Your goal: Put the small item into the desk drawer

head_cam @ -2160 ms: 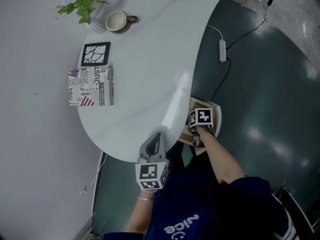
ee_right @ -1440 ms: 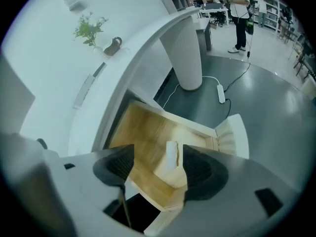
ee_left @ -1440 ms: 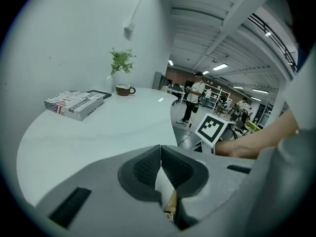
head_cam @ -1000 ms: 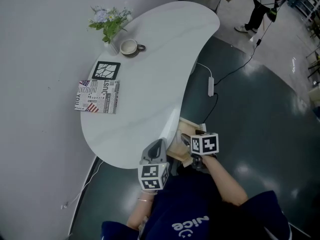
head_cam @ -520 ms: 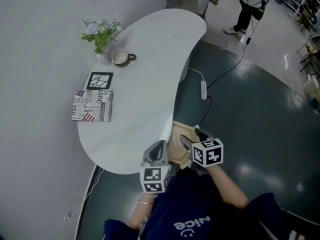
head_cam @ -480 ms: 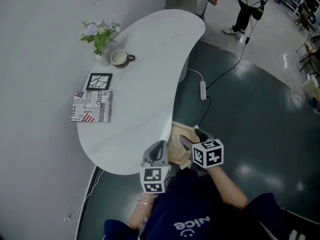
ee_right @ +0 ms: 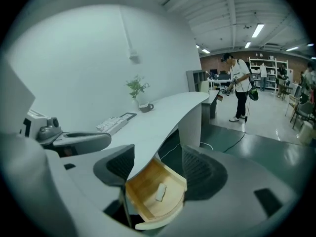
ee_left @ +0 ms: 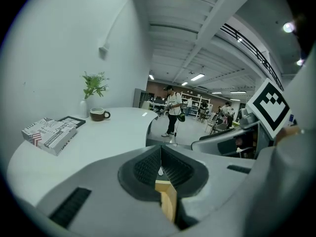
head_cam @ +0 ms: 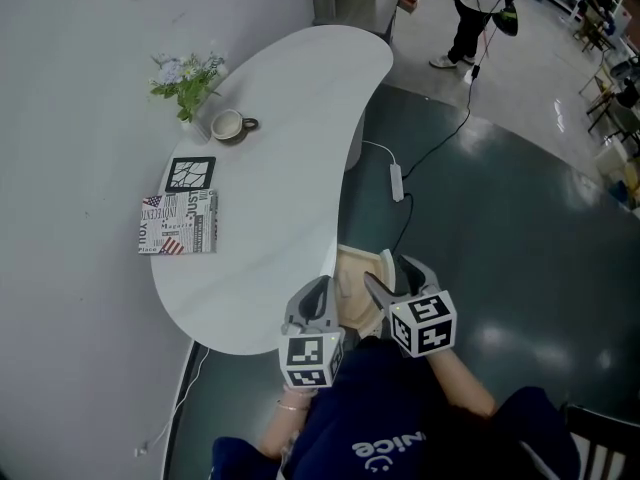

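The wooden desk drawer stands pulled out from under the white desk, and a small white item lies flat on its floor. My right gripper hangs open just above the drawer, holding nothing. From the head view the drawer shows as a tan patch at the desk's near edge, and the item cannot be made out there. The right gripper sits beside it with its jaws spread. My left gripper rests at the desk edge, and its jaws are shut with nothing between them.
On the desk's left side lie a printed magazine and a black patterned tile. Farther back stand a cup and a small plant. A power strip with its cable lies on the dark floor. A person stands far off.
My right gripper has drawn back and up out of the drawer, open. The left gripper has stayed at the desk edge. The head view has shifted.
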The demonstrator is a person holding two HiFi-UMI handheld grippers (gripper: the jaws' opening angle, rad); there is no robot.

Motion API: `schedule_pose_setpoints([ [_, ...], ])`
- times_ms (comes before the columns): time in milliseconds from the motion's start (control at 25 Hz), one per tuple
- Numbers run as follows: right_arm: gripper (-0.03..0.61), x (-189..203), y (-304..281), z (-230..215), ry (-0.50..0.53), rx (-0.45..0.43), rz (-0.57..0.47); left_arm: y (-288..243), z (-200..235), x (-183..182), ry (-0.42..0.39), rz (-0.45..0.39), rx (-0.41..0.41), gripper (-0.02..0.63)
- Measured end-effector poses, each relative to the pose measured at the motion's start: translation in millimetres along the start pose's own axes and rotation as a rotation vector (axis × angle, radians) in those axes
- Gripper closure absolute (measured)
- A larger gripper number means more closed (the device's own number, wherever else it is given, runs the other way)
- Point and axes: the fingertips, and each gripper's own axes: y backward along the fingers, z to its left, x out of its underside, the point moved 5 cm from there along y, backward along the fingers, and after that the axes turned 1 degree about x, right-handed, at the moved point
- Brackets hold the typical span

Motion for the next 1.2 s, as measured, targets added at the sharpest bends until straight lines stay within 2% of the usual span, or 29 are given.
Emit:
schedule_pose_setpoints([
  [160, 0.281, -8, 9, -1, 0.026, 0.024, -0.045, 4, -1, -11, -0.019, -0.033, -0.005, 0.607],
  [440, 0.368, -13, 17, -5, 0.016, 0.049, -0.088, 7, -8, -20, -0.045, -0.060, -0.003, 0.607],
  [560, 0.455, -12, 16, -7, 0.007, 0.048, -0.090, 8, -9, -22, -0.035, -0.079, 0.005, 0.607],
  [840, 0.567, -15, 14, -7, -0.006, 0.042, -0.115, 4, -12, -27, -0.034, -0.095, 0.018, 0.607],
  [1040, 0.571, -17, 15, -8, -0.048, 0.019, -0.150, 2, -12, -29, -0.037, -0.094, 0.022, 0.607],
  [1200, 0.572, -18, 13, -11, -0.015, 0.046, -0.150, -1, -10, -30, -0.038, -0.094, 0.024, 0.607],
])
